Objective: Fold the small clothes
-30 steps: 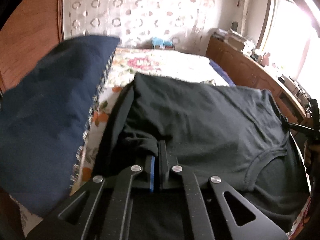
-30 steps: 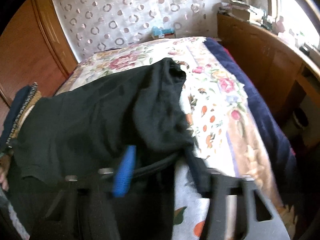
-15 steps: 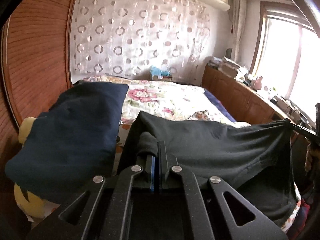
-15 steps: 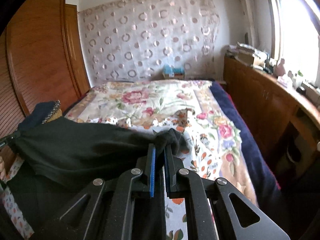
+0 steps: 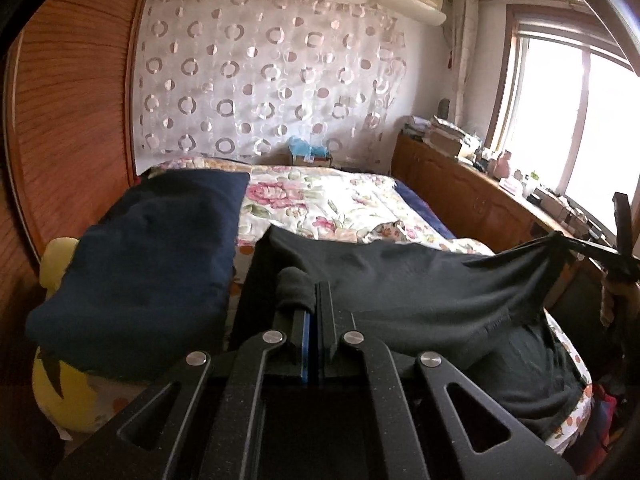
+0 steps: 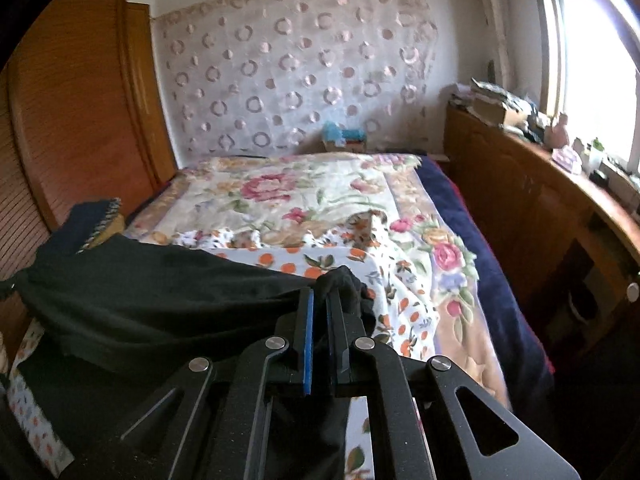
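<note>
A black T-shirt hangs stretched in the air between my two grippers, above the near end of the bed. My left gripper is shut on one bunched corner of it. My right gripper is shut on the other corner, and the shirt runs off to the left from there. In the left wrist view the right gripper shows at the far right, holding the cloth taut. The shirt's lower part sags onto the bed.
The bed has a floral quilt with a dark blue edge. A navy pillow and a yellow plush toy lie at the left. A wooden wardrobe is left, a cluttered wooden cabinet right.
Both grippers have lifted the black shirt off the bed and pulled it taut between them. The right gripper, open a second ago, has shut on its corner.
</note>
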`<act>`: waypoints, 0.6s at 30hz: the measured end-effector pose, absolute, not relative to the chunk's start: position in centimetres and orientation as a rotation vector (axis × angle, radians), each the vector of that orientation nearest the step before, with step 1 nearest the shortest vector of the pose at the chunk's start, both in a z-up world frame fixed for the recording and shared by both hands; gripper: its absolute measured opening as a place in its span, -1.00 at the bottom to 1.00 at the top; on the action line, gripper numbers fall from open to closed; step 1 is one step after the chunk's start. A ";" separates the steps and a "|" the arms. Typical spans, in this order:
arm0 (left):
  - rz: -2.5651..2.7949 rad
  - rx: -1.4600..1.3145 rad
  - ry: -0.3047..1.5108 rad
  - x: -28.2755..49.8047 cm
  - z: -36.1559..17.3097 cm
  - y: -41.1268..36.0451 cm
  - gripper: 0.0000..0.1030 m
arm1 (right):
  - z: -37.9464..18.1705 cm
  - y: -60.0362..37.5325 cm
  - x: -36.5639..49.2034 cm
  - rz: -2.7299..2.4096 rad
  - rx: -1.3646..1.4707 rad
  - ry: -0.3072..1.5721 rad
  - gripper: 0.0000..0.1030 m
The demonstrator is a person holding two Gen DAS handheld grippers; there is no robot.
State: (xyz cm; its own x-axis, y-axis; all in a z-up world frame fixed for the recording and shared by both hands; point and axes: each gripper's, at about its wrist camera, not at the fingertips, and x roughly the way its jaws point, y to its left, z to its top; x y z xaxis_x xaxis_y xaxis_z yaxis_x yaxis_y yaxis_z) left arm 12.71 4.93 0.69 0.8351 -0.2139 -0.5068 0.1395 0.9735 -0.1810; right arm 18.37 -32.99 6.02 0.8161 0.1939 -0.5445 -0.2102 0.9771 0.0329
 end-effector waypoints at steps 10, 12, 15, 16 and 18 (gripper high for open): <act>-0.169 -0.136 0.552 7.4 1.0 7.2 -0.95 | 5.9 -35.5 8.5 0.311 -0.040 0.591 -0.90; -0.165 -0.131 0.565 6.4 0.5 7.2 -0.95 | 4.9 -35.7 7.0 0.317 -0.056 0.615 -0.90; -0.163 -0.126 0.583 5.1 -0.3 7.3 -0.95 | 4.0 -36.2 5.2 0.331 -0.049 0.646 -0.90; -0.159 -0.125 0.594 4.7 -0.7 7.3 -0.95 | 3.8 -36.3 4.7 0.334 -0.048 0.649 -0.90; -0.155 -0.128 0.613 4.1 -1.3 7.5 -0.95 | 3.4 -36.4 4.0 0.336 -0.045 0.663 -0.90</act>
